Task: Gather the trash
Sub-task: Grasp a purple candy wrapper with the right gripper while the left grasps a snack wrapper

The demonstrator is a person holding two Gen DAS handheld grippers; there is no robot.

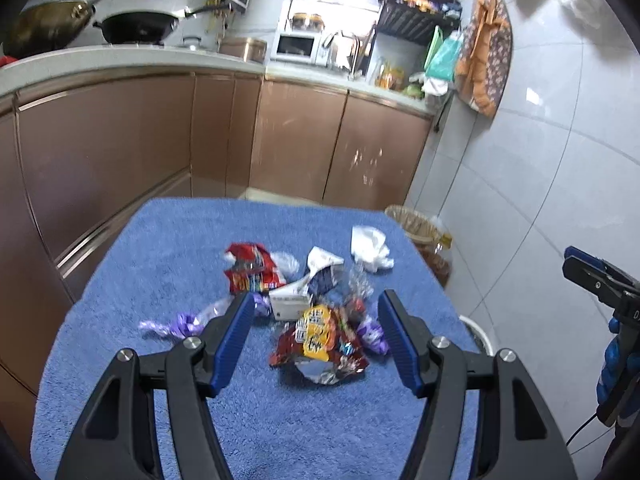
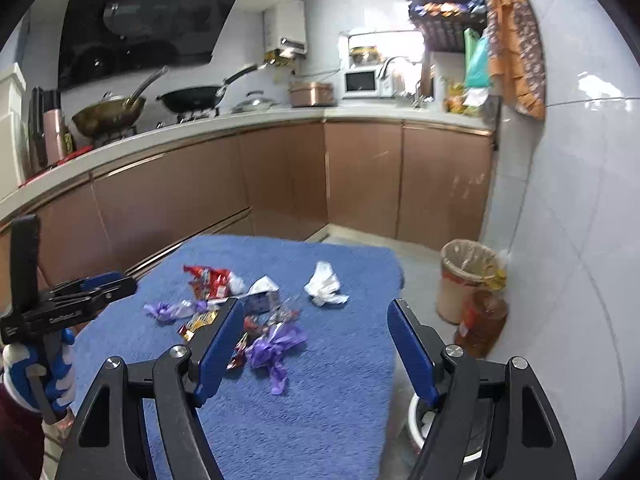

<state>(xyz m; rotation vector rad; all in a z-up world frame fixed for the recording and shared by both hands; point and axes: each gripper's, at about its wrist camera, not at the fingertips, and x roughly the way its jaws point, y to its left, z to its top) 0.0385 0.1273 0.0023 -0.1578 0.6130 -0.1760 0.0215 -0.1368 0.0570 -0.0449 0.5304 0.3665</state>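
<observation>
Trash lies in a heap on a table covered with a blue towel (image 1: 160, 248) (image 2: 328, 392). It includes a red snack bag (image 1: 250, 266) (image 2: 208, 278), a red and yellow wrapper (image 1: 320, 340), a crumpled white tissue (image 1: 370, 248) (image 2: 325, 284), a purple wrapper (image 1: 176, 325) (image 2: 272, 348) and a white and blue carton (image 1: 316, 270) (image 2: 262, 294). My left gripper (image 1: 316, 304) is open above the red and yellow wrapper, empty. My right gripper (image 2: 316, 312) is open and empty over the towel's right part, above the purple wrapper.
A lined waste bin (image 2: 466, 276) (image 1: 414, 224) stands on the floor right of the table, with a brown bottle (image 2: 482, 322) beside it. A white bucket (image 2: 420, 420) sits below the table's right edge. Brown cabinets (image 2: 280, 184) and a counter with woks run behind.
</observation>
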